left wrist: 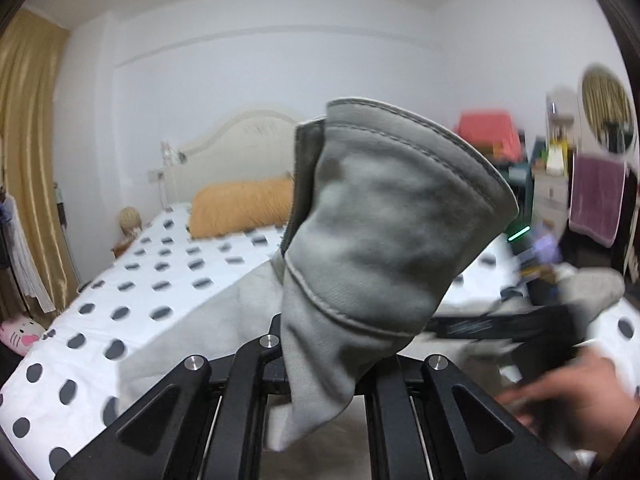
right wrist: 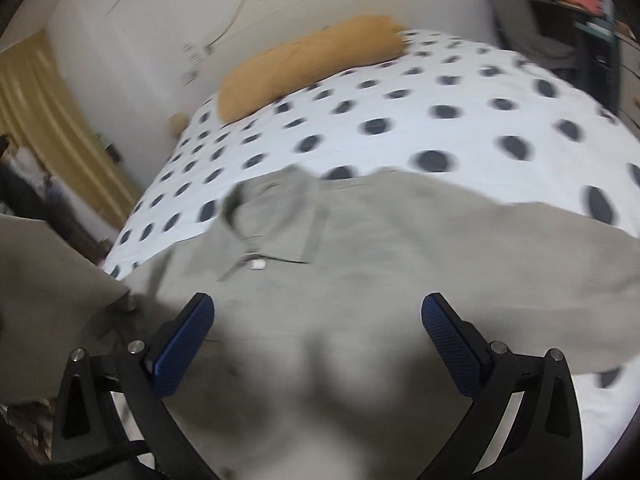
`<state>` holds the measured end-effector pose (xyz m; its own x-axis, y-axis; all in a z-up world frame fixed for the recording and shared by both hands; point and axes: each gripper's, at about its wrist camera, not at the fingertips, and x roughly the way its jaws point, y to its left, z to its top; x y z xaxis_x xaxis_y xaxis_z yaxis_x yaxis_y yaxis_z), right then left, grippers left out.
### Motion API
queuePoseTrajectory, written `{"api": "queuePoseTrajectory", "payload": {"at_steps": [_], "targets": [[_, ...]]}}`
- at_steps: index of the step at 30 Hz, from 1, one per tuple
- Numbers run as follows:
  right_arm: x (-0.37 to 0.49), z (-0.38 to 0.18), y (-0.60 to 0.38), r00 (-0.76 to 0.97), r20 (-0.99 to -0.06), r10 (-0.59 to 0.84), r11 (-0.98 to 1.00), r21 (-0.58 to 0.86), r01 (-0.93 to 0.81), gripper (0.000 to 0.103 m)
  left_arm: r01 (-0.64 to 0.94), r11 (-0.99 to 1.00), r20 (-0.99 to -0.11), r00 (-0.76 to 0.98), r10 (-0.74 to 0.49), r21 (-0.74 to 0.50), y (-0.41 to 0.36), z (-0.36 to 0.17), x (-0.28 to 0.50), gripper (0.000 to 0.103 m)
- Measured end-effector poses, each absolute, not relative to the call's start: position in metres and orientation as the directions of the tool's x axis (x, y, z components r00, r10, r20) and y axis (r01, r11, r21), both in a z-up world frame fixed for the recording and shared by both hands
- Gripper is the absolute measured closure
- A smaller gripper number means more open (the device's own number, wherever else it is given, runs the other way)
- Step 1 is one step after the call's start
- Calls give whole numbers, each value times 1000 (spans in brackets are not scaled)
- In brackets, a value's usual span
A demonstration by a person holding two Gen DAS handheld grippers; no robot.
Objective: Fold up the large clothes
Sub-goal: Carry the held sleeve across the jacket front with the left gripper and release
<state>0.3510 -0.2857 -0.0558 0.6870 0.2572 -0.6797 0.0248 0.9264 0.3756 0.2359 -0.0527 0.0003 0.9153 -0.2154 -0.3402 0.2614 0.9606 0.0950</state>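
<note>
- while the left gripper (left wrist: 320, 360) is clamping a bunched, hemmed end of the grey shirt (right wrist: 360, 280), probably a sleeve cuff, its jaws are closing on the cloth and lifting it above the bed (right wrist: 400, 128).
- the right gripper (right wrist: 318, 344) is hovering over the shirt's chest with jaws standing wide apart, holding nothing.
- the shirt is lying spread on the polka-dot bed, collar (right wrist: 276, 220) pointing toward the orange pillow (right wrist: 308, 64).
- to fold well, i'm judging the lifted sleeve should be travelling across the chest, laid flat, with the free jaws pinning the body so it isn't dragging.
</note>
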Motion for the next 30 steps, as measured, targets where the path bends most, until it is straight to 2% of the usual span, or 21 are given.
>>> {"api": "queuePoseTrajectory", "payload": {"at_steps": [4, 8, 13, 15, 18, 21, 22, 23, 24, 25, 26, 27, 30], "targets": [[302, -48, -343, 716, -673, 187, 939, 336, 70, 0, 289, 950, -465, 861, -205, 115, -100, -36, 259, 97], [267, -32, -370, 731, -674, 110, 962, 256, 92, 0, 328, 942, -579, 783, -227, 75, -141, -64, 275, 96], [201, -7, -433, 727, -680, 95, 975, 210, 68, 0, 340, 939, -644, 729, -234, 43, -180, -89, 290, 96], [177, 3, -456, 724, -675, 141, 970, 239, 34, 0, 317, 948, -654, 724, -219, 34, -192, -97, 298, 96], [134, 19, -491, 711, -602, 364, 903, 414, -113, 0, 269, 961, -656, 738, -159, 70, -210, -111, 309, 93], [112, 17, -490, 700, -538, 470, 851, 486, -197, 0, 215, 969, -738, 672, -54, 125, -233, -143, 332, 72], [109, 11, -481, 682, -545, 488, 845, 490, -214, 0, 240, 957, -777, 629, -23, 165, -242, -160, 340, 53], [106, 5, -474, 670, -553, 496, 844, 487, -223, 0, 257, 943, -794, 608, 14, 213, -249, -177, 343, 43], [105, -2, -467, 659, -560, 502, 844, 485, -231, 0, 248, 931, -770, 636, 54, 270, -253, -183, 340, 37], [101, -11, -456, 637, -561, 529, 830, 498, -251, 0, 232, 927, -742, 667, 69, 295, -252, -182, 337, 22], [101, -15, -451, 623, -558, 548, 818, 511, -262, 0, 220, 937, -731, 681, 51, 271, -246, -179, 334, 1], [99, -20, -443, 613, -556, 561, 811, 517, -273, 0, 216, 949, -721, 692, 15, 228, -239, -174, 330, 0], [96, -22, -432, 614, -552, 564, 813, 500, -298, 0, 216, 945, -652, 758, -3, 247, -239, -167, 313, 0]]}}
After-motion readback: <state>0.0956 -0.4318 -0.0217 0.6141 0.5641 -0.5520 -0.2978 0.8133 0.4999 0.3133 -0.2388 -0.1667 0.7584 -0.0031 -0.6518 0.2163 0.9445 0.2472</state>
